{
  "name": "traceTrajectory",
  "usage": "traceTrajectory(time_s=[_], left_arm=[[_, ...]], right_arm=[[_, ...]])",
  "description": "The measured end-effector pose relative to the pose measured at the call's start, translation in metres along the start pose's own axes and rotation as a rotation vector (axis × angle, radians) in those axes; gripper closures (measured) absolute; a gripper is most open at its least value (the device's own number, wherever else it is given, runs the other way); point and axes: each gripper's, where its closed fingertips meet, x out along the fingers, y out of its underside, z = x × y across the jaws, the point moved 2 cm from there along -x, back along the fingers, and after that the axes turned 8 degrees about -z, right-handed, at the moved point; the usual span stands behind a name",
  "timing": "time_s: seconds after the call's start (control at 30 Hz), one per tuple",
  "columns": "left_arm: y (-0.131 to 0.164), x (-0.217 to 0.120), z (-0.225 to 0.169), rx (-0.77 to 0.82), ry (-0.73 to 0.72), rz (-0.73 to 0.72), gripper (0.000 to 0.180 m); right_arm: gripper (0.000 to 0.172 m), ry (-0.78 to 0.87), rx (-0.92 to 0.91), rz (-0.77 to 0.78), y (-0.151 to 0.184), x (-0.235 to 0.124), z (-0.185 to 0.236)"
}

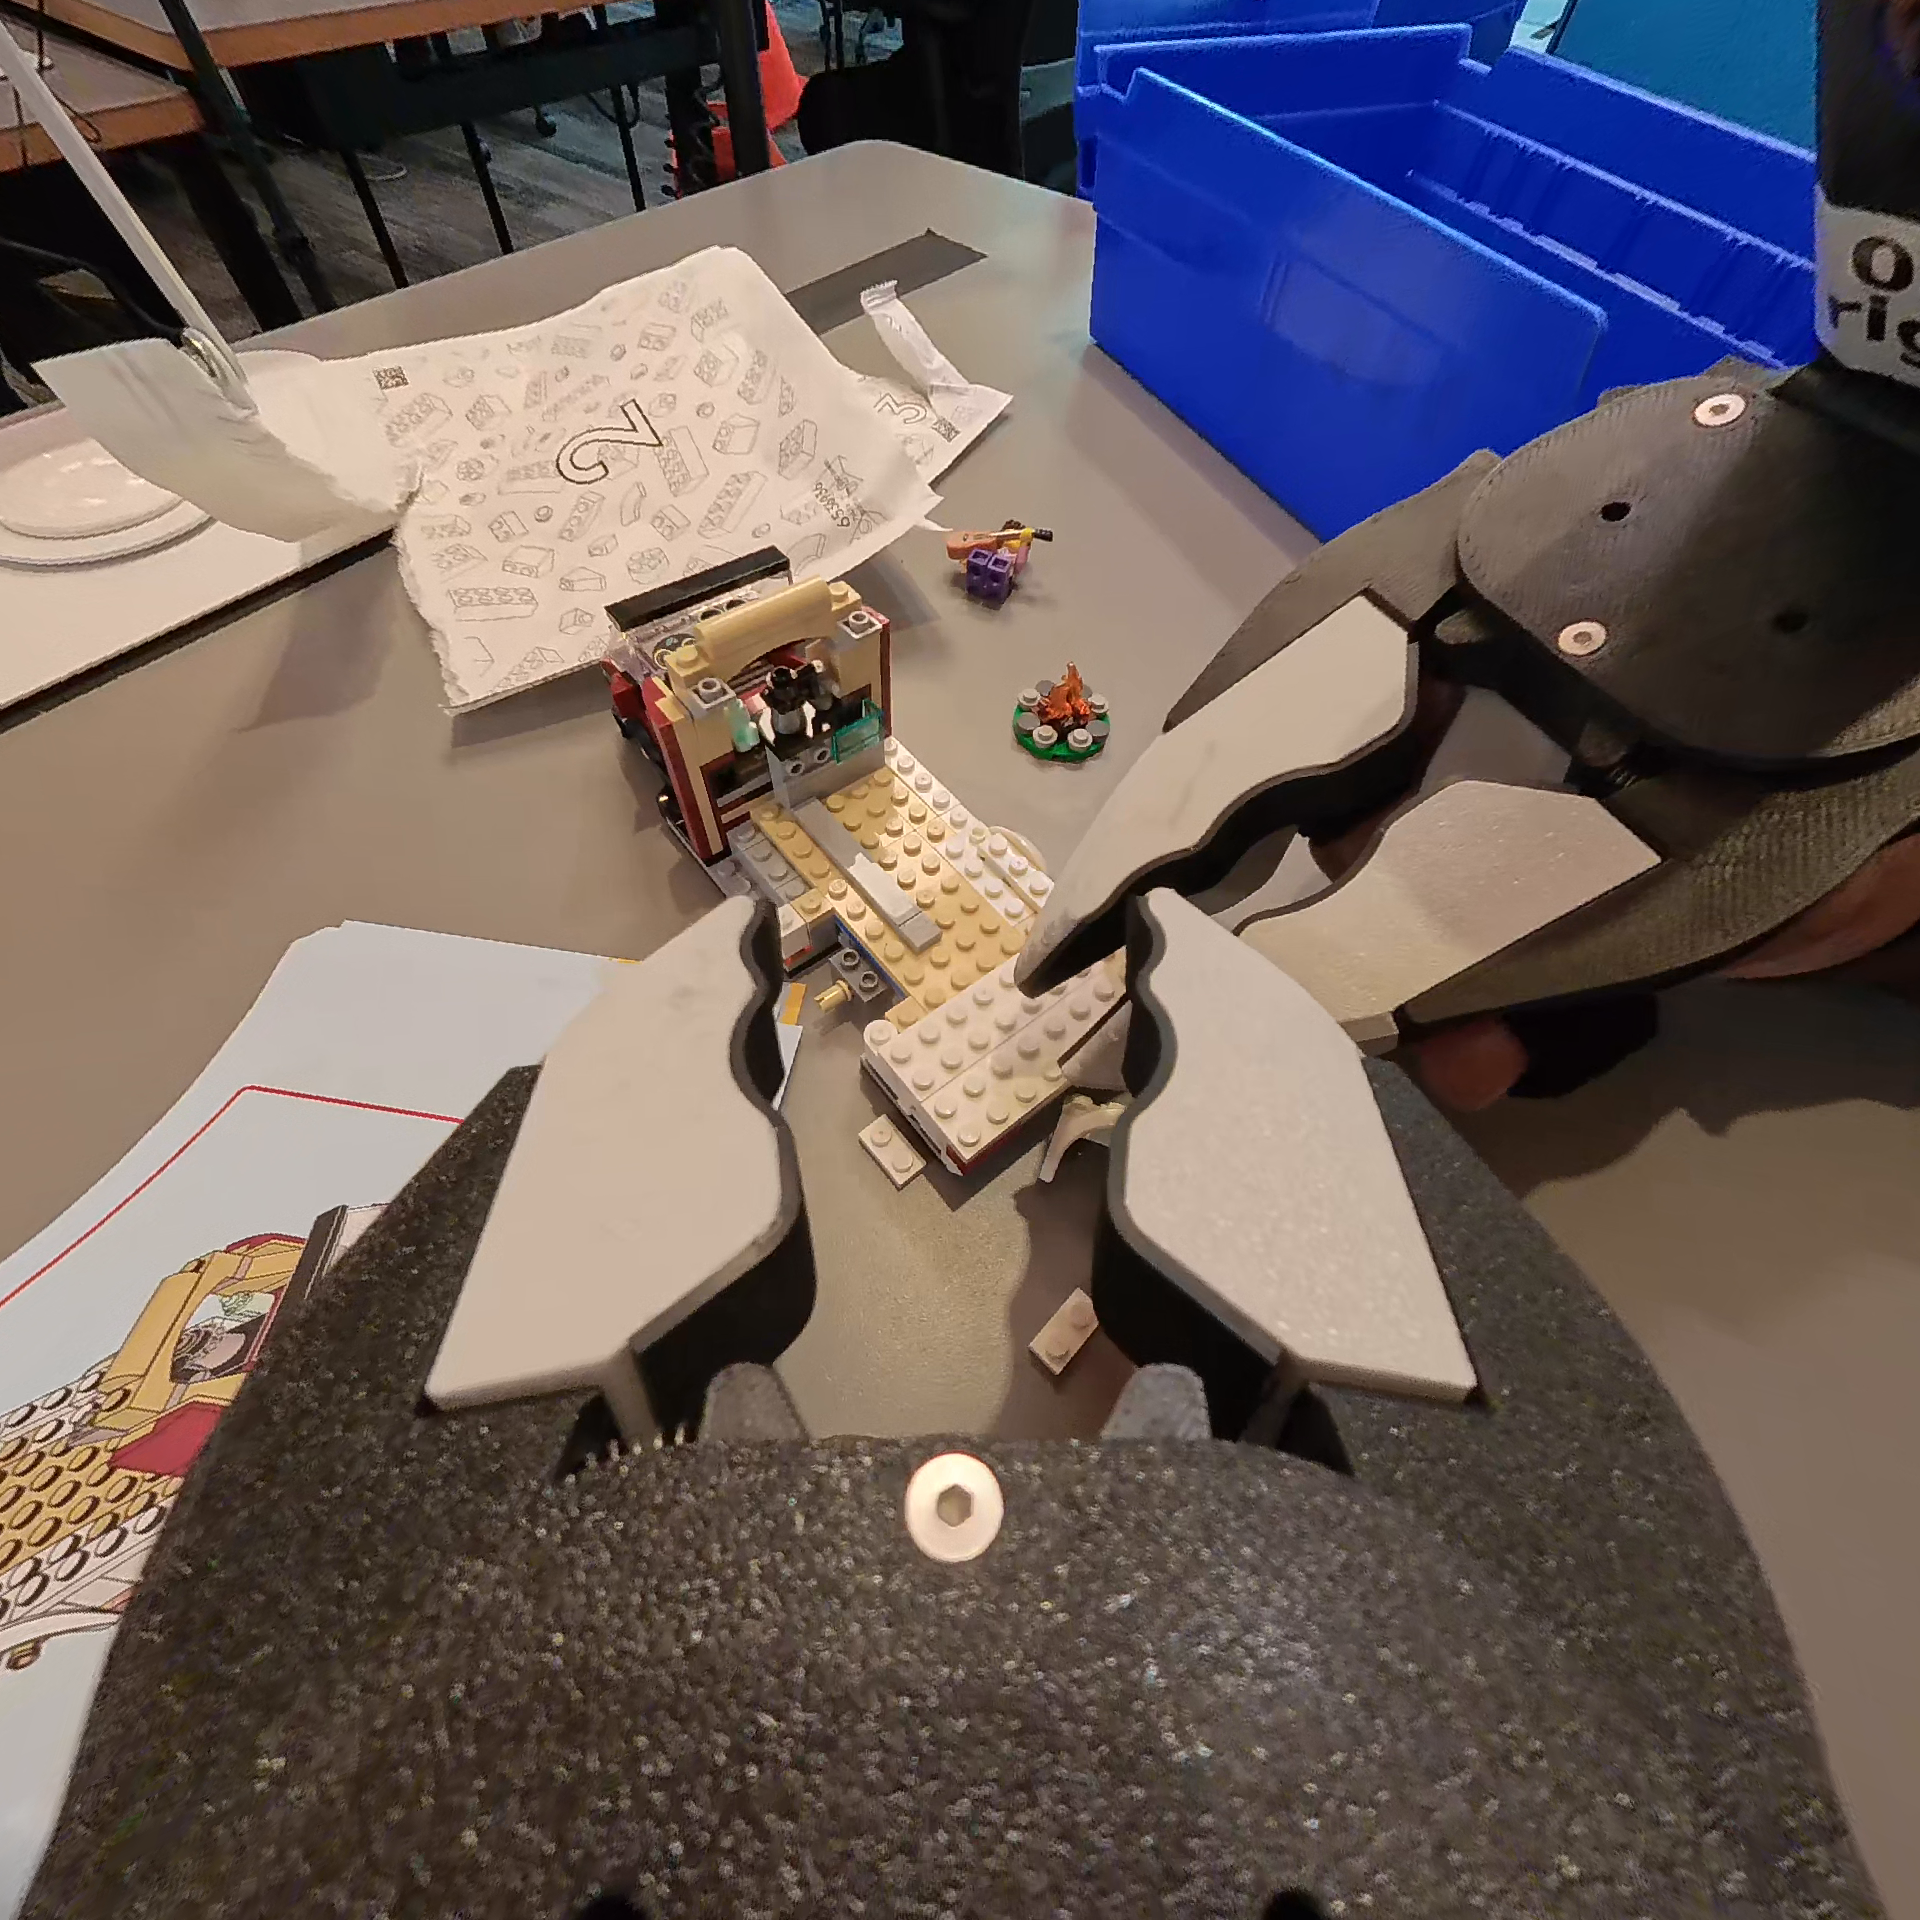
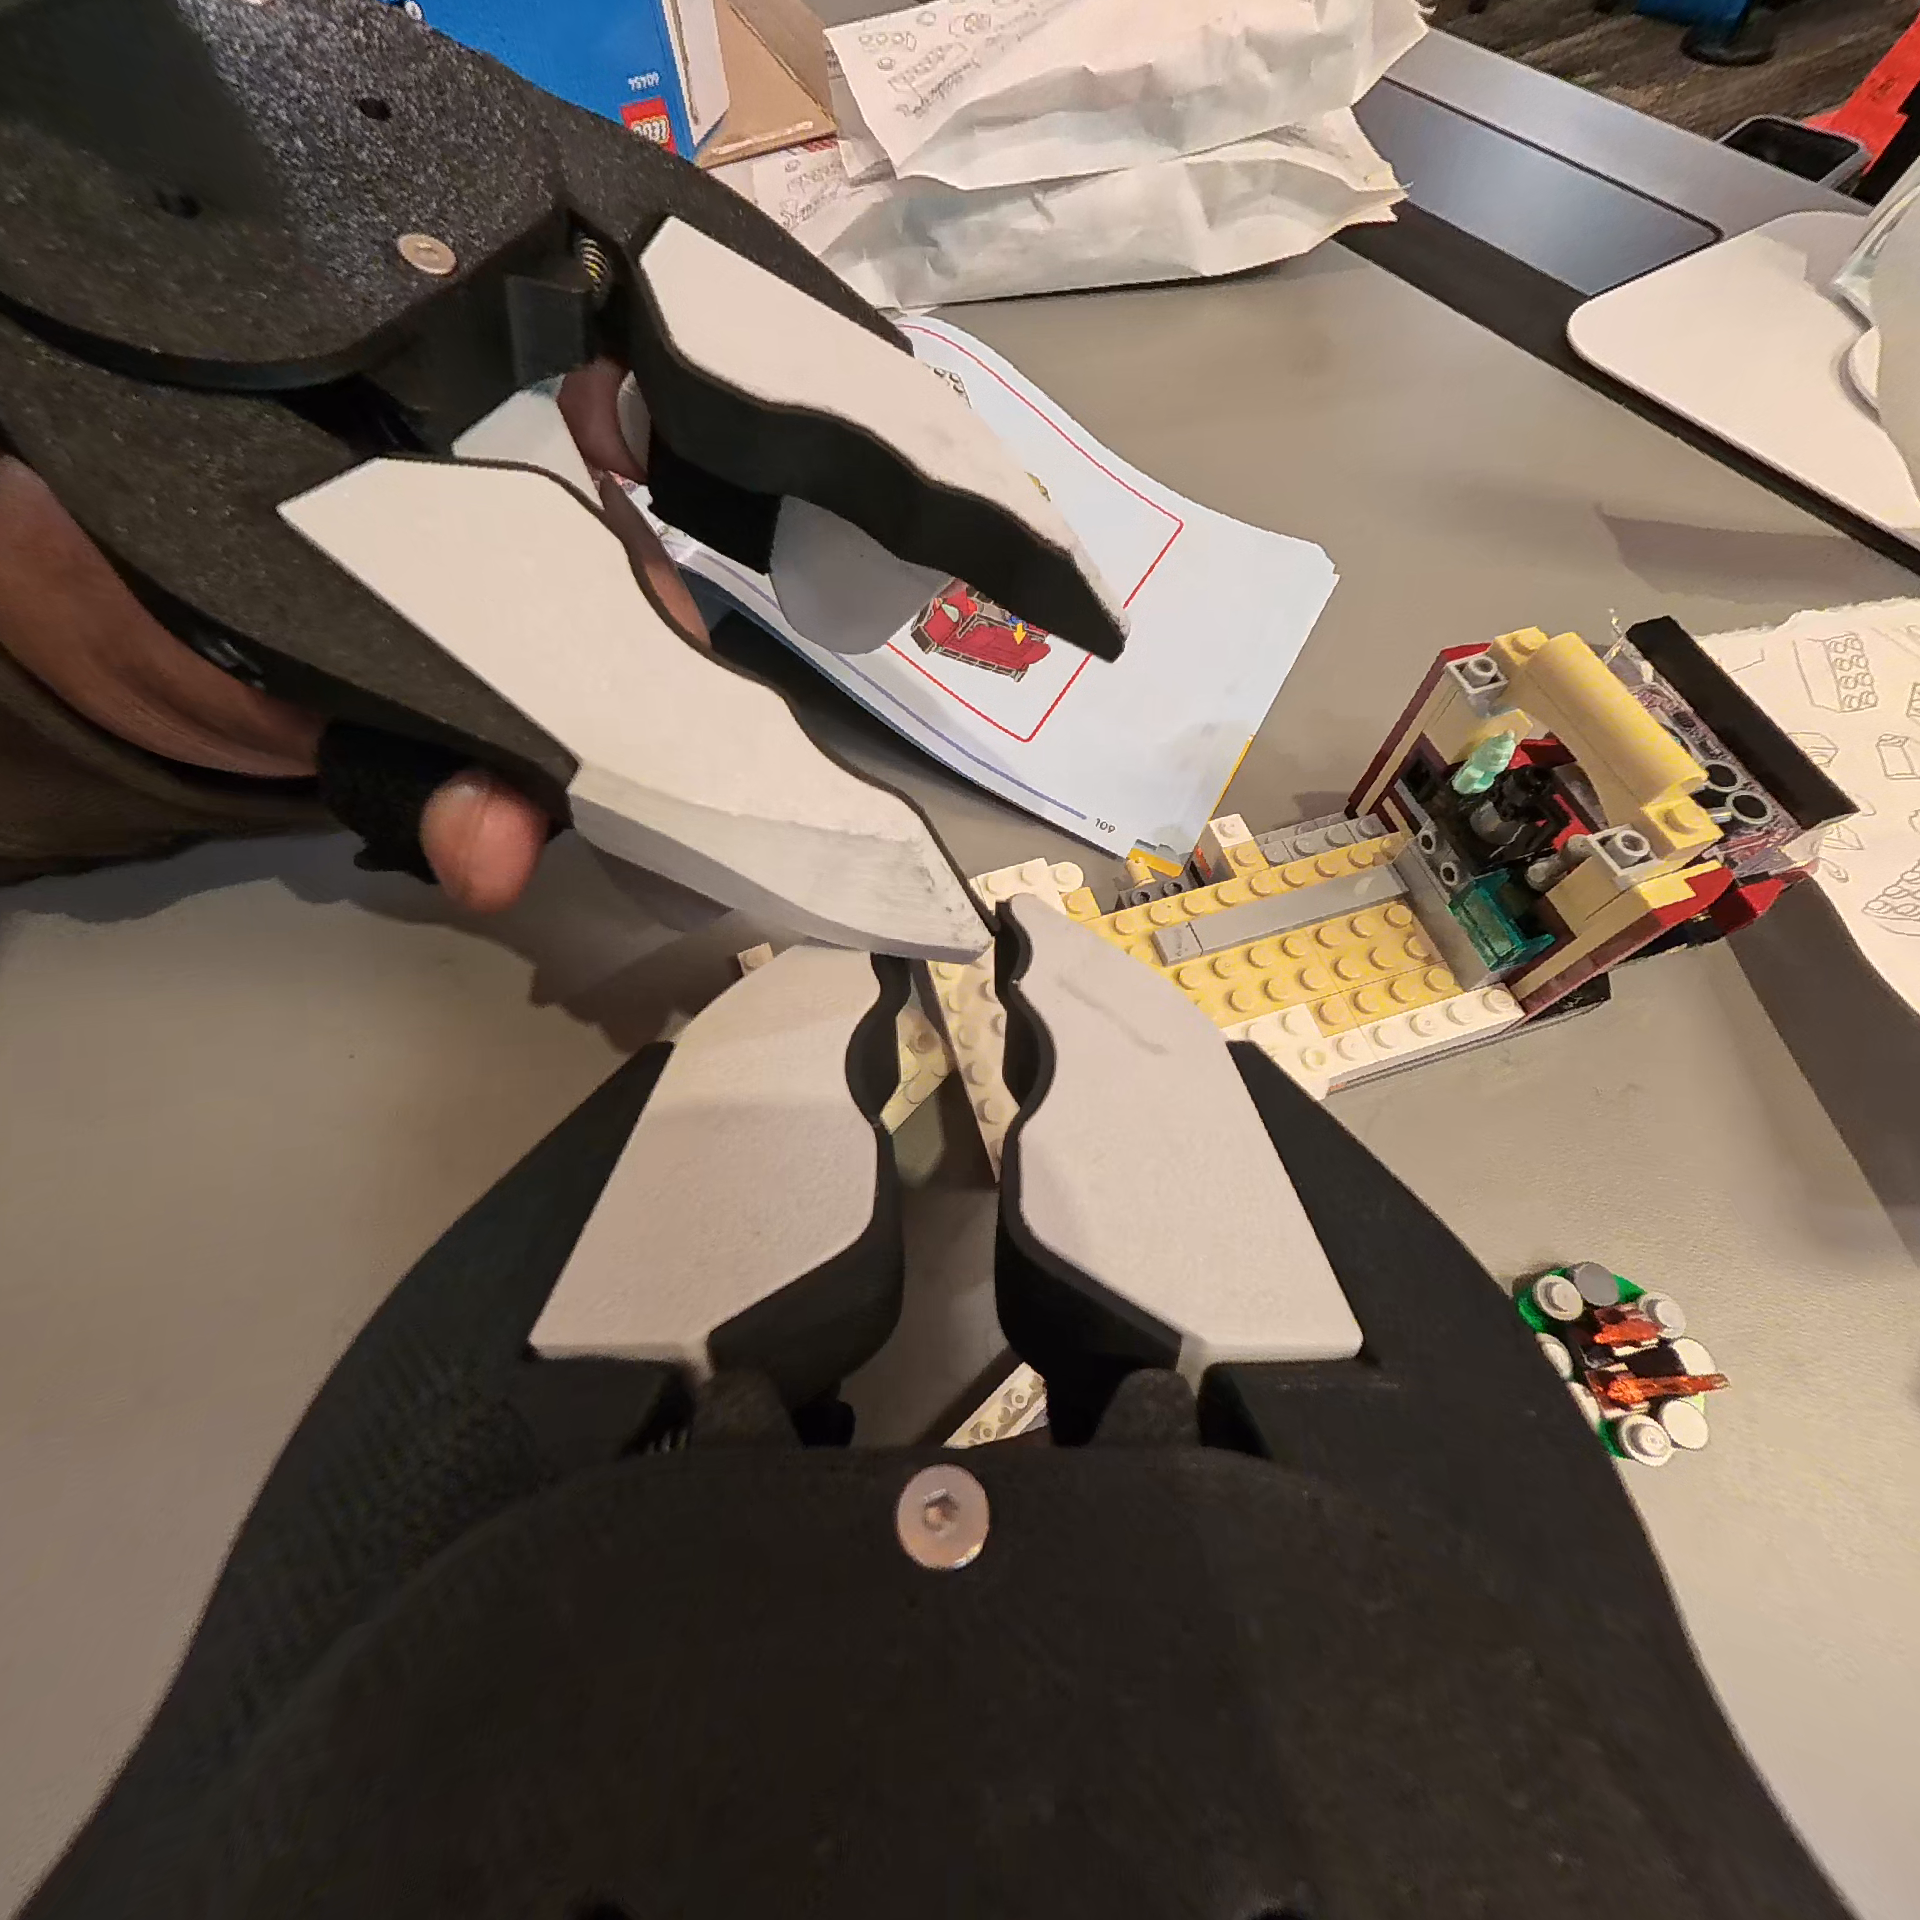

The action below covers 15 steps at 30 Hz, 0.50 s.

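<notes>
Worktop (image 1: 260, 790): smooth, matt grey.
Brick model (image 1: 862, 831): glossy studded plastic.
Bins (image 1: 1351, 260): glossy blue plastic.
Bag (image 1: 582, 457): crinkled printed paper.
Booklet (image 2: 1122, 665): smooth paper.

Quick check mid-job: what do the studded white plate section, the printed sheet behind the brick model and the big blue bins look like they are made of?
White plate section: hard moulded plastic, slightly glossy, regular studs. Printed sheet: thin paper, matte, creased with torn, ragged edges. Blue bins: rigid moulded plastic, smooth with a soft sheen, likely injection-moulded.

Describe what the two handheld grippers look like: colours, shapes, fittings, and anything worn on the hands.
Both grippers, left and right, have black textured bodies, a silver screw each, and pale grey fingers with wavy black inner edges. The hand wears a dark fingerless glove.
</notes>
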Motion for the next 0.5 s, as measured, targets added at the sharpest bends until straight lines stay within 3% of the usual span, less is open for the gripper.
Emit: traceTrajectory(time_s=[0.5], left_arm=[[0.0038, 0.0022, -0.0006, -0.013, 0.003, 0.016, 0.119]], right_arm=[[0.158, 0.002, 0.000, 0.019, 0.0040, 0.0014, -0.0002]])
